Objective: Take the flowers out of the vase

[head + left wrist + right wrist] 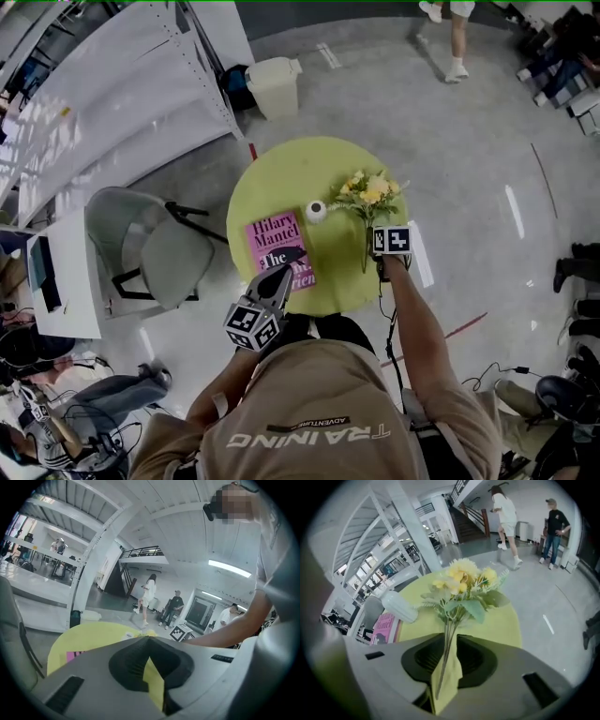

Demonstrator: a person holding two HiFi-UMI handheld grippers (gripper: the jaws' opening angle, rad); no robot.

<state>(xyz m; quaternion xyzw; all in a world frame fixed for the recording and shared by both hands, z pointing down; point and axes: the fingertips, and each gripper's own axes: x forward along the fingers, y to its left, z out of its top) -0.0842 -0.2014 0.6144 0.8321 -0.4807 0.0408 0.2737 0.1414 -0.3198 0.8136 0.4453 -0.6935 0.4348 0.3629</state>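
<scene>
The left gripper hangs over the near edge of the round table, above the pink book that lies on the table's near-left part. In its own view the jaws stand only a narrow gap apart, with nothing between them but bare tabletop, so it has no part in the work at this moment.

Right of the book, about the middle of the table, stands the white vase. Its dark mouth shows from above and no stems come out of it. It looks upright in the head view, though the right gripper view makes it seem tilted, so that is not certain.

Just right of the vase and apart from it are the flowers. The yellow heads lie toward the far-right part of the table and the stems run back toward the near-right edge.

There the right gripper points steeply down. Its jaws are moderately apart, and the thin stems pass through the gap with table showing on either side, so the pads do not seem to be pressing on them.

The main step looks done, since the bunch is out of the vase. What is probably left is to draw the right gripper clear of the stems.
</scene>
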